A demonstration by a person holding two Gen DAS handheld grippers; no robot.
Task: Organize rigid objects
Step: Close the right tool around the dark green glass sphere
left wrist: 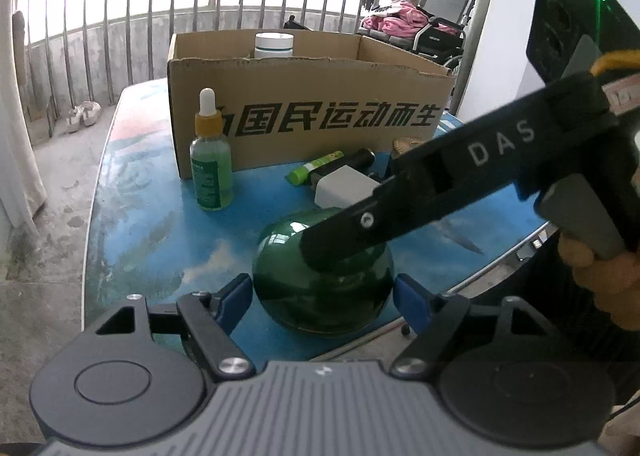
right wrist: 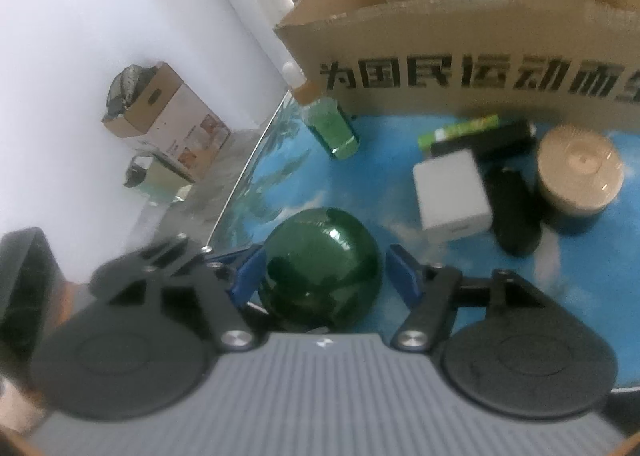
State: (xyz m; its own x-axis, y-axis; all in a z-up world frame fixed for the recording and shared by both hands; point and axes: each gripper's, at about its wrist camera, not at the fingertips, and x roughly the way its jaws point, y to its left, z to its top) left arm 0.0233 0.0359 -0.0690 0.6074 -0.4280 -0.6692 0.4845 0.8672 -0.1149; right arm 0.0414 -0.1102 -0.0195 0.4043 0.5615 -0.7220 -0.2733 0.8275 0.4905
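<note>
Both grippers straddle the green dome point(left wrist: 320, 288) on the blue surface point(left wrist: 160, 216), left gripper point(left wrist: 322, 298) and right gripper point(right wrist: 320, 276) fingers spread, not touching it; best to close 1 pair squarely on its widest part before lifting toward the box point(left wrist: 304, 112).

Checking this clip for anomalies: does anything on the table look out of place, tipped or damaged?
Nothing is spilled or broken. The cardboard box has a ragged torn front rim. A green glue stick and a black tube lie on their sides; the dropper bottle stands upright.
</note>
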